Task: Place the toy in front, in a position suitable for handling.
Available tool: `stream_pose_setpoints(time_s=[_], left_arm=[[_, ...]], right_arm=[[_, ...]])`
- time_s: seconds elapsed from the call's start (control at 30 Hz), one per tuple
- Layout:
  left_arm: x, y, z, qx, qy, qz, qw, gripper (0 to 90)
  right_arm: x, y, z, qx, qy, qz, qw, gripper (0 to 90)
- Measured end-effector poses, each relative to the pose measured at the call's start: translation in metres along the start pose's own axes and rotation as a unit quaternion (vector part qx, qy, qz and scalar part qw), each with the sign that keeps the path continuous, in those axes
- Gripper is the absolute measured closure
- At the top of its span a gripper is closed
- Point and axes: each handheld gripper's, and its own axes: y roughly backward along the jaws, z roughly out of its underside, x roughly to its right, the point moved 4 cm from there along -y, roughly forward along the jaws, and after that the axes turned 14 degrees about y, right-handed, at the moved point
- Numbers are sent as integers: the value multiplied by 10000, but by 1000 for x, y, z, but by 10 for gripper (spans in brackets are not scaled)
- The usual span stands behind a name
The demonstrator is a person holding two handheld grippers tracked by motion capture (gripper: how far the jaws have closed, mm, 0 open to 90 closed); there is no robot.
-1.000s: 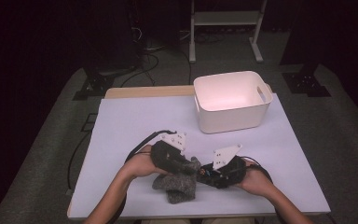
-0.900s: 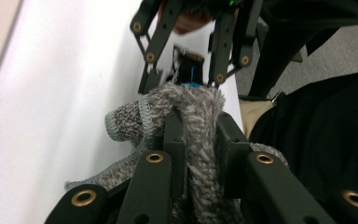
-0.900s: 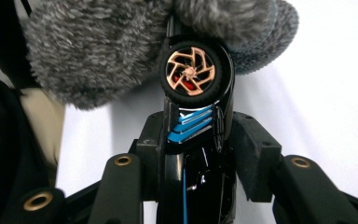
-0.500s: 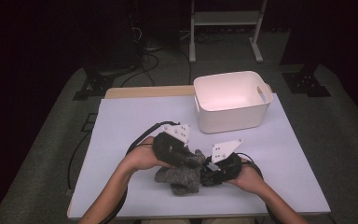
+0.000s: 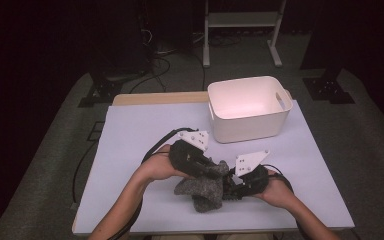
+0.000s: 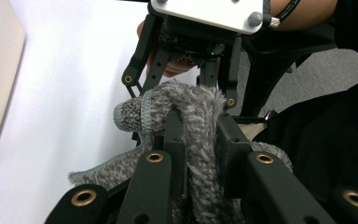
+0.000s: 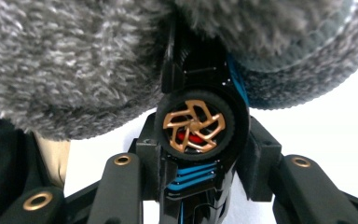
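A grey fuzzy sock (image 5: 200,189) is held between both grippers near the table's front edge. In the left gripper view my left gripper (image 6: 198,128) is shut on a fold of the sock (image 6: 193,100), whose ribbed cuff (image 6: 130,112) sticks out to the left. My right gripper (image 7: 199,151) is clamped on a black toy with a copper wheel and blue stripes (image 7: 193,126), and the sock's pile (image 7: 74,60) drapes over it. In the high view the left gripper (image 5: 214,172) and right gripper (image 5: 228,188) meet tip to tip at the sock.
A white plastic bin (image 5: 250,127) with a handle slot stands at the back right of the pale table (image 5: 145,130). Black cables (image 5: 152,145) trail from the grippers toward the left. Stands and cables lie on the dark floor beyond the table.
Both hands have shifted a little to the right and closer together. The sock has bunched up more between the two grippers.
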Motion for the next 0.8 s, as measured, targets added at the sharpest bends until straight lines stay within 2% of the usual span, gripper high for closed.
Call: stream_pose_setpoints(time_s=[0.17, 0.27, 0.4, 0.67, 0.8], left_arm=[[-3, 5, 6, 3, 38, -123, 9999, 773], [-7, 3, 13, -22, 125, -145, 9998, 774], [-10, -4, 15, 130, 190, 12, 9997, 775], [-10, 1, 9, 199, 215, 66, 9995, 777], [-7, 7, 6, 252, 145, 86, 9995, 778]], right_arm=[[0, 3, -2, -180, 105, -26, 9998, 569], [2, 11, 3, -167, -33, -14, 9999, 569], [2, 17, 8, -101, -152, 31, 9998, 569], [3, 11, 3, -60, -106, 15, 9999, 572], [5, 3, -3, 38, -77, 7, 10000, 573]])
